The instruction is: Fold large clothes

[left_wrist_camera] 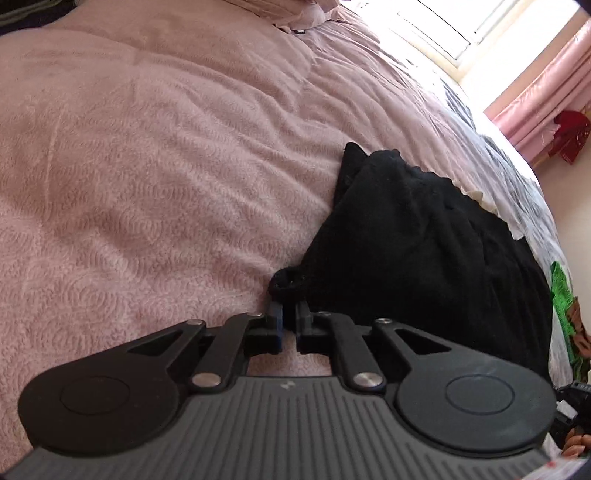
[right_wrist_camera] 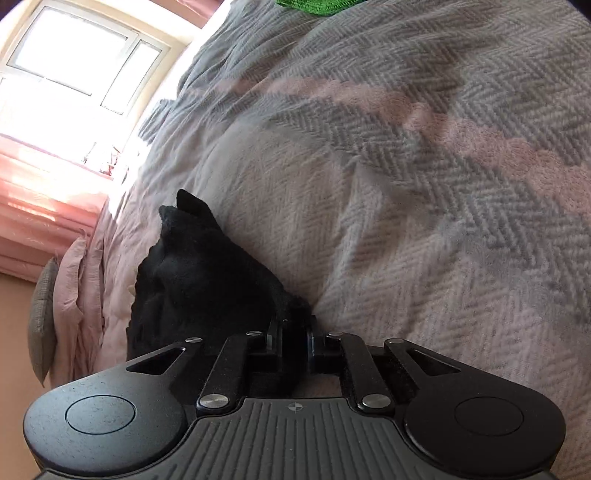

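Left claw (left_wrist_camera: 290,308): the jaws stand nearly closed, with only a narrow slot between them. A small rolled corner of the black garment (left_wrist_camera: 424,236) sits at the fingertips. The pads appear to pinch this corner, though the dark cloth hides the contact line.

Right claw (right_wrist_camera: 295,328): the jaws are drawn in on a fold of the same garment (right_wrist_camera: 207,273). Black cloth fills the gap between them and runs back towards the claw body. This reads as a firm pinch on an edge or corner.

Garment position: it lies on the bed (left_wrist_camera: 147,166), bunched into a heap. In the left wrist view it lies right of the claw, on the pink cover. In the right wrist view it lies left of the claw, beside the grey blanket (right_wrist_camera: 406,184). One peak of cloth stands up at the far end of the heap.

Progress, as a judgement: the fold is at an early stage. Both corners look secured, but the garment is crumpled, not spread flat, and no neat crease shows. Remaining steps: lift, spread, fold, then smooth.

Containers: none is visible, neither basket nor drawer nor box. A green item (right_wrist_camera: 314,5) lies at the far edge of the blanket. Beyond the bed are a window (right_wrist_camera: 74,48) and pink curtains (left_wrist_camera: 535,96).
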Tool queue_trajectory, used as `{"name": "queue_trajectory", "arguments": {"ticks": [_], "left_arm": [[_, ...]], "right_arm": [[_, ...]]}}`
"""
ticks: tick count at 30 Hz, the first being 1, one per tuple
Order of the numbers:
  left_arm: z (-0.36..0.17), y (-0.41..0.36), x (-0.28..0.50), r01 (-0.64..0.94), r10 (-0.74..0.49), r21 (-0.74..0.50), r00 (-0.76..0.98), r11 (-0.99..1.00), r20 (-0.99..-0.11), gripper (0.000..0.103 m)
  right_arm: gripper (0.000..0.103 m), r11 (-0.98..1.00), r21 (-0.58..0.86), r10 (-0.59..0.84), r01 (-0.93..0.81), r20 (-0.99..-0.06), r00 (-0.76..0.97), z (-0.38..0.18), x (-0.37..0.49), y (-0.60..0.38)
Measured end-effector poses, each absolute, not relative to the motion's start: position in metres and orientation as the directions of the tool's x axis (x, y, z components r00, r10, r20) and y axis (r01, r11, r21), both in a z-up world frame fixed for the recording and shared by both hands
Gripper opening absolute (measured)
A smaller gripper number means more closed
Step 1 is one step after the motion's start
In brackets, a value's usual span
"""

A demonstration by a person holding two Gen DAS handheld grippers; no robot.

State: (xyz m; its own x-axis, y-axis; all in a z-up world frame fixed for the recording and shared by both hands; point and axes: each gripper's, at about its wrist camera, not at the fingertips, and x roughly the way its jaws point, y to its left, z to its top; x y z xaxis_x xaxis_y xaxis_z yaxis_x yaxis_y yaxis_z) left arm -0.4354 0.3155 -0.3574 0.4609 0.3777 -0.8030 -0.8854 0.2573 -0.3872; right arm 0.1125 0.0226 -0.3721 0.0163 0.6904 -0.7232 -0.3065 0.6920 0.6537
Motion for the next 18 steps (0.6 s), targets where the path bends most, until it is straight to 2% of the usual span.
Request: {"name": "queue_trajectory", "arguments": {"ticks": [2, 3, 6, 10, 12, 14, 18], "left_arm": [[-0.353, 0.311, -0.438, -0.888, 0.376, -0.382, 0.455, 0.255, -0.807, 0.015], [-0.350, 0.309, -0.442, -0.893, 0.376, -0.370, 0.444, 0.256, -0.813, 0.016], [-0.336, 0.312, -0.455, -0.922, 0.395, -0.304, 0.380, 0.241, -0.837, 0.022], [-0.316, 0.338, -0.446, -0.905, 0.432, -0.251, 0.389, 0.343, -0.813, 0.022], [-0.310, 0.358, -0.425, -0.873, 0.428, -0.279, 0.447, 0.399, -0.785, 0.026], [-0.311, 0.379, -0.401, -0.829, 0.391, -0.336, 0.519, 0.446, -0.761, 0.035], [-0.331, 0.409, -0.355, -0.795, 0.332, -0.350, 0.546, 0.496, -0.769, 0.035]], "right_arm": [[0.041, 0.722, 0.604, 0.645, -0.338, -0.764, 0.013, -0.362, 0.114, 0.022], [0.042, 0.731, 0.575, 0.627, -0.368, -0.778, 0.028, -0.354, 0.115, 0.021], [0.044, 0.721, 0.456, 0.593, -0.522, -0.796, 0.123, -0.322, 0.113, 0.021], [0.045, 0.582, 0.375, 0.662, -0.721, -0.734, 0.152, -0.300, 0.111, 0.058], [0.045, 0.503, 0.365, 0.698, -0.783, -0.707, 0.118, -0.300, 0.111, 0.085], [0.045, 0.446, 0.337, 0.705, -0.829, -0.703, 0.094, -0.306, 0.110, 0.115], [0.044, 0.371, 0.301, 0.694, -0.879, -0.718, 0.047, -0.327, 0.109, 0.156]]}}
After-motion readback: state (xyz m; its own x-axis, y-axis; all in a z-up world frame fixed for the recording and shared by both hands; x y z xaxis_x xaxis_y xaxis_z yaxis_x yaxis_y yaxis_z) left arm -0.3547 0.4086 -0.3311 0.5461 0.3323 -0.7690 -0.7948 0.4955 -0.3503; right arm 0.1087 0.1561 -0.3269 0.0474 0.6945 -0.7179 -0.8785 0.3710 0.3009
